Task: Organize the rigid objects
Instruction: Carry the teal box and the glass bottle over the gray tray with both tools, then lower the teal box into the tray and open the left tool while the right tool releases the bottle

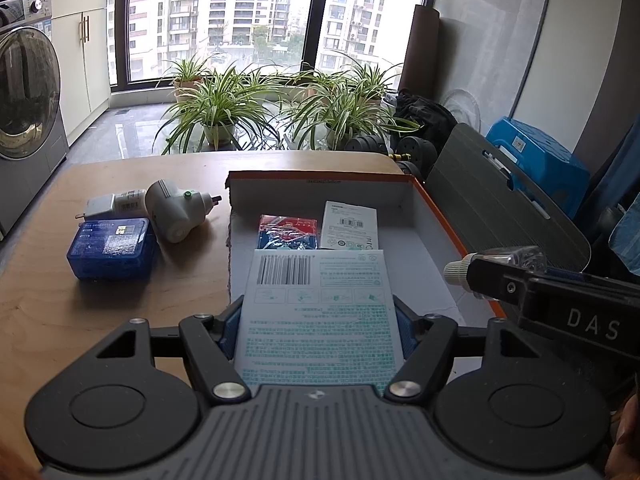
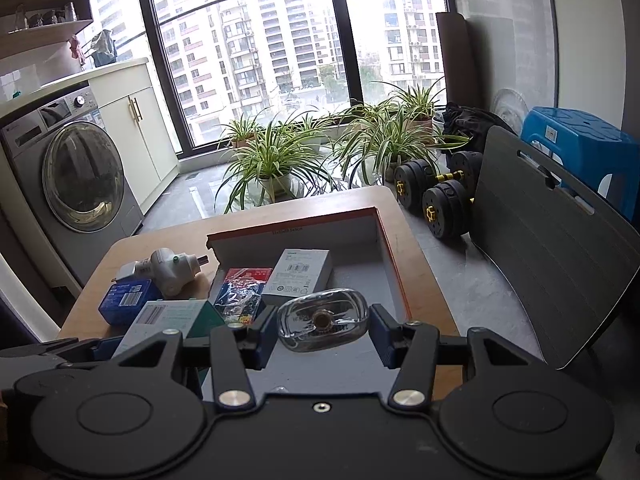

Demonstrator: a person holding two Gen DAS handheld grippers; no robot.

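Nearest the left wrist camera, the left gripper (image 1: 318, 326) is clamped on a flat white box with teal print and a barcode (image 1: 318, 304), its blue pads pressed to both long edges, held over the near end of the orange-rimmed cardboard tray (image 1: 440, 216). Beside it, the right gripper (image 2: 322, 330) is closed on a clear glass bottle (image 2: 323, 322), gripped at its two ends above the tray floor. Further in lie a red-and-blue packet (image 1: 287, 233) and a small white box (image 1: 350, 225), side by side. Left of the tray, on the wooden table (image 1: 80, 320), sit a blue plastic case (image 1: 112, 248), a white plug adapter (image 1: 176, 210) and a white charger (image 1: 114, 204)
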